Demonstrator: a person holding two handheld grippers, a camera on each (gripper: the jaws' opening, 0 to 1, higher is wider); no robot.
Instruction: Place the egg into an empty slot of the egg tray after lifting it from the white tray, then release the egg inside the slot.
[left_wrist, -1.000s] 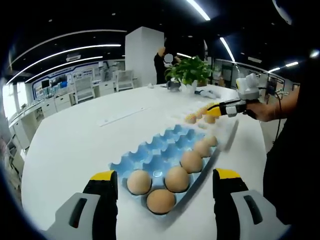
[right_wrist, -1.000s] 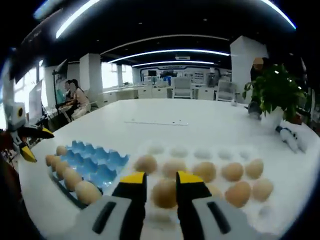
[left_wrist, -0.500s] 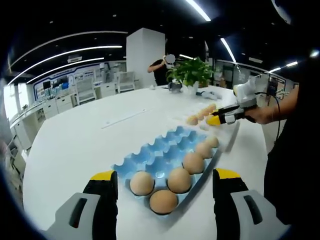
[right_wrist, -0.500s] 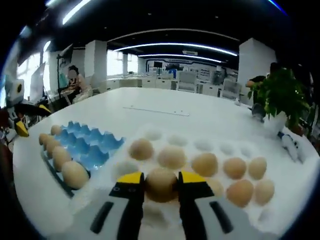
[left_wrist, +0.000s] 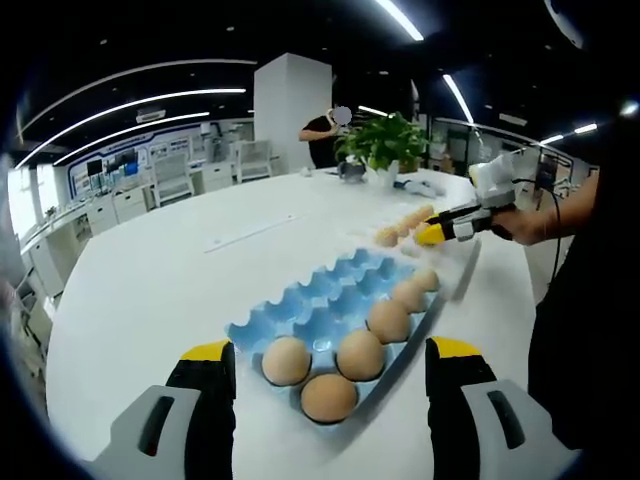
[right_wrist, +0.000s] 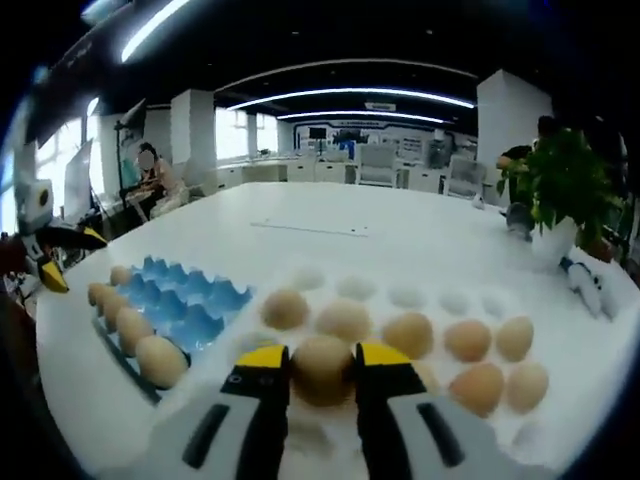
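- The round white table (left_wrist: 150, 270) carries everything; the blue egg tray (right_wrist: 180, 305) lies toward its near edge, just beside the white tray (right_wrist: 400, 300).
- The egg tray (left_wrist: 320, 300) has eggs along one long edge and at one end; the other slots look empty.
- The white tray holds loose rows of eggs, with several vacant dimples along its far edge.
- The right gripper (right_wrist: 320, 368) has its jaws closed against the sides of the egg (right_wrist: 322, 368), just above the white tray's near edge.
- The left gripper (left_wrist: 328, 368) hangs wide apart, empty, over the egg tray's end.
- The egg is likely light, smooth and brittle; grip its widest part gently.
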